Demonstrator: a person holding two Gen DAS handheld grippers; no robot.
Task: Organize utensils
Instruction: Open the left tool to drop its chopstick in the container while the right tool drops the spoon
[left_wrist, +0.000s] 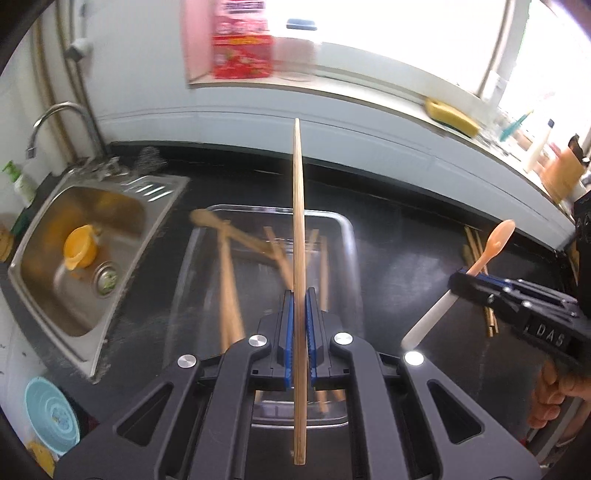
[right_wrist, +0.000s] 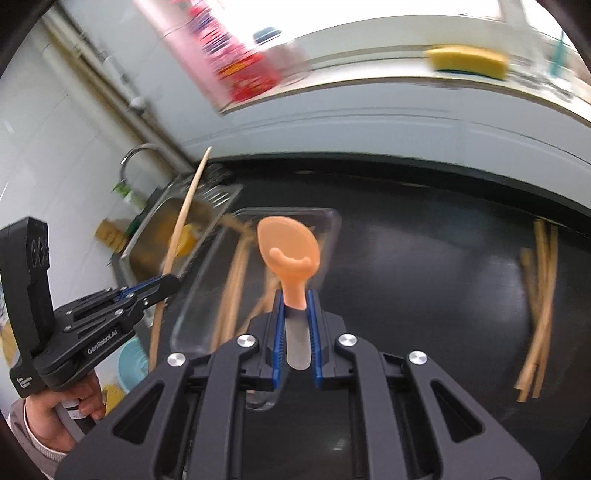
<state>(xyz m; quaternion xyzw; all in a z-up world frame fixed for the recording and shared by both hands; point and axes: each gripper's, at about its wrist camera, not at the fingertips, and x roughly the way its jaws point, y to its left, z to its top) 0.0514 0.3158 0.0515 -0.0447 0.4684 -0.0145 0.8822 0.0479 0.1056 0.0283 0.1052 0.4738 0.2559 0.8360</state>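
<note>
The clear tray (left_wrist: 343, 236) on the dark counter (right_wrist: 424, 266) collects wooden utensils, I'd guess; blur hides which. My left gripper (left_wrist: 299, 317) pinches a chopstick (left_wrist: 298, 206) above it; my right gripper (right_wrist: 295, 314) clamps a peach spoon (right_wrist: 288, 243). More chopsticks (right_wrist: 539, 295) wait aside. Casings read "GenRobot.AI", "DAS".

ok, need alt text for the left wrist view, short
The left gripper is shut on a wooden chopstick, held upright above a clear tray of wooden utensils on a dark counter. At right, the right gripper grips an orange spoon; a steel sink sits left.
</note>
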